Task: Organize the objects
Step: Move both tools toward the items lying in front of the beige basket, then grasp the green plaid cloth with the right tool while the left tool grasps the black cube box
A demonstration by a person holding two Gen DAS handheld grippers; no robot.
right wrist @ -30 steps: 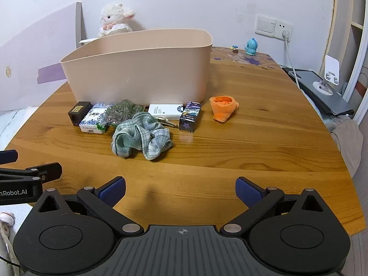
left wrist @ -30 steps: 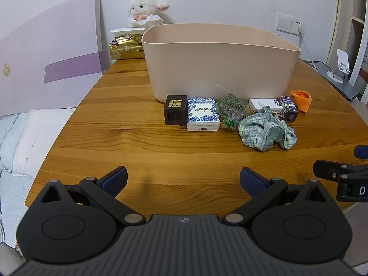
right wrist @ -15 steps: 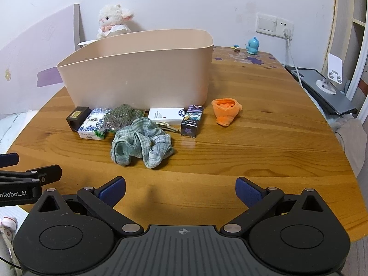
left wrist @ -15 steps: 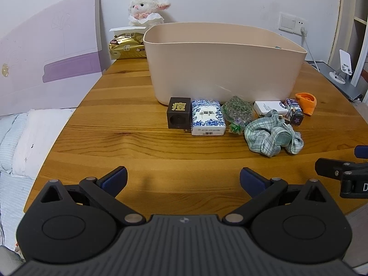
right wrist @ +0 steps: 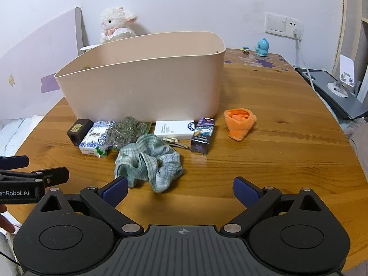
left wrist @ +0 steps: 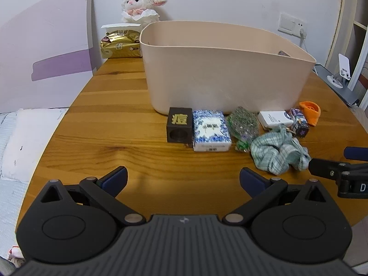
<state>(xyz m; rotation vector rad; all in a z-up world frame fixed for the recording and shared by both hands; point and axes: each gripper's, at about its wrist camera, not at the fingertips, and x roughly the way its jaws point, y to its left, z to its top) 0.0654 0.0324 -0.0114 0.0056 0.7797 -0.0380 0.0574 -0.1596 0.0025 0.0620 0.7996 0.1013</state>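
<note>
We have barely begun: both claws, left point(left wrist: 183, 178) and right point(right wrist: 180, 187), gape empty. Seven items line the tabletop point(right wrist: 276, 142) at the bin's point(right wrist: 147, 85) 6 o'clock, unsorted.

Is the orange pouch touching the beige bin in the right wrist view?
No. The orange pouch lies on the table apart from the beige bin, with bare wood showing between them.

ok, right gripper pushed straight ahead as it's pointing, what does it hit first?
Probably the green plaid scrunchie, just beyond the open right gripper, slightly toward its left finger. Depth is uncertain in the fisheye.
</note>
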